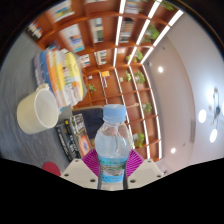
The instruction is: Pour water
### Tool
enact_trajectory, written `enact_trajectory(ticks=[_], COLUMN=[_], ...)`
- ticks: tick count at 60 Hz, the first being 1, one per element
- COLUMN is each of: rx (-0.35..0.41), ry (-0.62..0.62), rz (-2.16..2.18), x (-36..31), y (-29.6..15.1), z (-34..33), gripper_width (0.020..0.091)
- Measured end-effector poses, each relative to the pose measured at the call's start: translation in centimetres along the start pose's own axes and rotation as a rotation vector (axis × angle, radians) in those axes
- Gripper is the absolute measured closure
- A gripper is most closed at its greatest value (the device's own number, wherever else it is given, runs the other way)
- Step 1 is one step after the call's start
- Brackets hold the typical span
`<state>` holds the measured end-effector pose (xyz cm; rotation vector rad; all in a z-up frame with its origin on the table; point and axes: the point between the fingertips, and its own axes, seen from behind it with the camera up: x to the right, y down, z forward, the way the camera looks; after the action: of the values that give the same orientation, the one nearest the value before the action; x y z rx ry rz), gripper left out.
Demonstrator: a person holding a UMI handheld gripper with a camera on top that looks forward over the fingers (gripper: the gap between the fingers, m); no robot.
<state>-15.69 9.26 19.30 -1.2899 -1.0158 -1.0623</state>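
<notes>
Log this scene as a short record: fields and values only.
held: bottle, clear plastic with a blue cap, upright between the fingers
gripper: fingers shut on the bottle, pink pads at each side
cup: cream, with handle, left of the bottle, apart from it
container: clear, with yellow contents, behind the cup
background: shelves and ceiling lights
pouring: not started, bottle cap on

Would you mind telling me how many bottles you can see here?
1: a clear water bottle with a blue cap, upright between the gripper's fingers. Others may be hidden behind the white cup beyond it.
</notes>
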Motion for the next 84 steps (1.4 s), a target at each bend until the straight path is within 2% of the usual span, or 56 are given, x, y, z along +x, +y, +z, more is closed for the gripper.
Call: enact_trajectory(ticks=[9,13,16,17,20,23,27,38,40,51,61,64,66,70,72,84], rx=[-0.030,-0.043,-0.068,-0.066,-0.084,-0.099,-0.109,-0.147,-0.113,-0.131,-0.143,-0.184,-0.229,-0.265,-0.263,-0.294], ry=[-0.224,-0.334,-0.360,-0.376,-0.408,-0.421,-0.424,-0.436,-0.417,-0.398,-0.389,-0.413,-0.432,-0.442,-0.435,-0.371], rz=[0.622,0.870,1.020,1.058,1.151,1.238,1.302,1.305,1.285,1.272,1.289,1.289,1.292,1.316,1.328,1.369], x=[-3.7,-4.1,-6.8,-6.0,-6.5,-7.7,-9.0,-12.6,-12.3,-12.5,-12.4,-13.1,-13.6,-13.7,-13.2,-10.2], y=[0.3,2.2,0.8,2.5,3.9,3.5,5.4,7.0,6.9,7.3,7.3,7.6,8.0,8.3,8.4,9.8], z=[-1.3,-0.7,-1.1,-0.8,-0.5,-0.6,0.1,0.0,0.1,-0.1,-0.2,-0.4,-0.8,-1.6,-2.1,-8.3], gripper_width=[0.0795,0.0797,0.0799,0.0797,0.0797,0.0798,0.0797,0.0792,0.0795,0.0796,0.0666,0.0633,0.0557,0.0326,0.0275,0.0285])
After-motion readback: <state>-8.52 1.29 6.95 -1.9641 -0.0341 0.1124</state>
